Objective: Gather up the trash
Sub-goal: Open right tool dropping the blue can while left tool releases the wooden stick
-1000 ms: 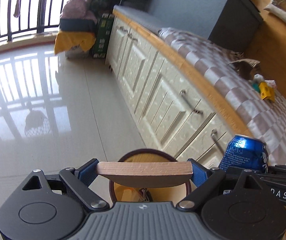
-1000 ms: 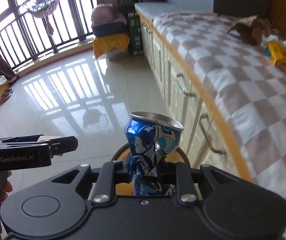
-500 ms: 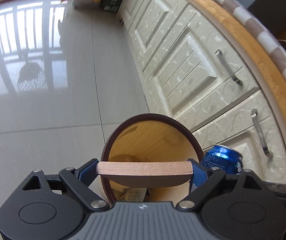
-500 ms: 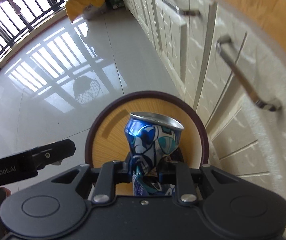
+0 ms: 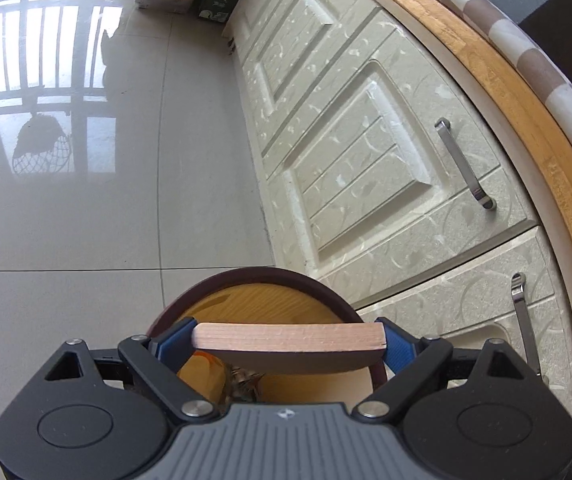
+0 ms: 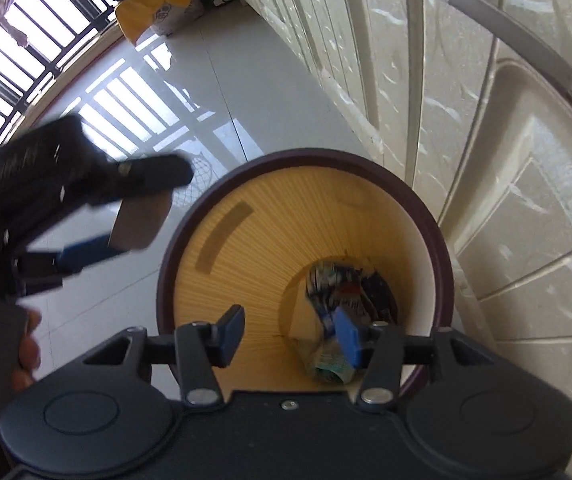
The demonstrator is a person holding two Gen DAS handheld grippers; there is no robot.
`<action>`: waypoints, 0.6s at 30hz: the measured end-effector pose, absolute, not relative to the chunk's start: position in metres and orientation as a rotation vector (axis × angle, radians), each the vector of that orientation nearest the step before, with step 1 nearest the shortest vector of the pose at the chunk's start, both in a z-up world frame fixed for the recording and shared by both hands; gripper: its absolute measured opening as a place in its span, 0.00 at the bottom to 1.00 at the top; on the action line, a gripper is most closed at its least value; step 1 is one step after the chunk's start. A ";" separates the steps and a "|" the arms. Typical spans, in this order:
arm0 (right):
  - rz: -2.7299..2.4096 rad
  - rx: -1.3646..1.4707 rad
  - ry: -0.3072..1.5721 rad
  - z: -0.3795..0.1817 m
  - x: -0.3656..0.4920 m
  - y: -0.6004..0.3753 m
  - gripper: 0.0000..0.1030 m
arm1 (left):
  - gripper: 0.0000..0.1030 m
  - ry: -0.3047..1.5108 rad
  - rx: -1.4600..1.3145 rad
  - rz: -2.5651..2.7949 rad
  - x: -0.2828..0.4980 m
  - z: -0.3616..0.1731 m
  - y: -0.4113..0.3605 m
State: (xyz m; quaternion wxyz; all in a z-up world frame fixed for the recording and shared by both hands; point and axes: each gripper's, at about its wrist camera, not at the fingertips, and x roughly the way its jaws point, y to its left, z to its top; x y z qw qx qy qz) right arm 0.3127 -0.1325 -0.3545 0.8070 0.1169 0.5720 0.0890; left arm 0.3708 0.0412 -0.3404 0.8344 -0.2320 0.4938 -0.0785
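Blue pads of the right gripper (image 6: pixel 288 338) have just been opening, nothing between them. The blurred blue can (image 6: pixel 332 292) is deep inside the round bin (image 6: pixel 190 236), low in the frame. The left gripper (image 5: pixel 288 338) squeezes a wooden lid (image 5: pixel 286 338).

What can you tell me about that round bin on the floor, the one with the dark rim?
The bin is a round, open-topped wastebasket with a dark brown rim and a yellowish, wood-grain-looking inner wall with fine vertical ribs. It stands upright on the pale tiled floor, close beside the cream cabinet front. At its bottom lies a crumpled blue can among other dark scraps. The right gripper hangs above its opening, jaws apart and empty.
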 end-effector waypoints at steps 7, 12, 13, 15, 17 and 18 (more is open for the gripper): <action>0.221 0.128 1.229 -0.354 0.303 -0.141 0.57 | 1.00 1.148 -0.336 -0.166 0.368 -0.357 0.023; 0.224 0.076 1.226 -0.353 0.298 -0.145 0.64 | 1.00 1.182 -0.261 -0.156 0.355 -0.362 0.025; 0.223 0.073 1.228 -0.354 0.296 -0.146 0.65 | 1.00 1.190 -0.252 -0.156 0.352 -0.363 0.026; 0.226 0.062 1.232 -0.354 0.295 -0.146 0.71 | 1.00 1.206 -0.232 -0.154 0.348 -0.365 0.028; 0.228 0.043 1.236 -0.356 0.291 -0.146 0.78 | 1.00 1.216 -0.217 -0.150 0.344 -0.365 0.030; 0.227 0.034 1.238 -0.355 0.290 -0.146 0.82 | 1.00 1.220 -0.211 -0.146 0.341 -0.365 0.032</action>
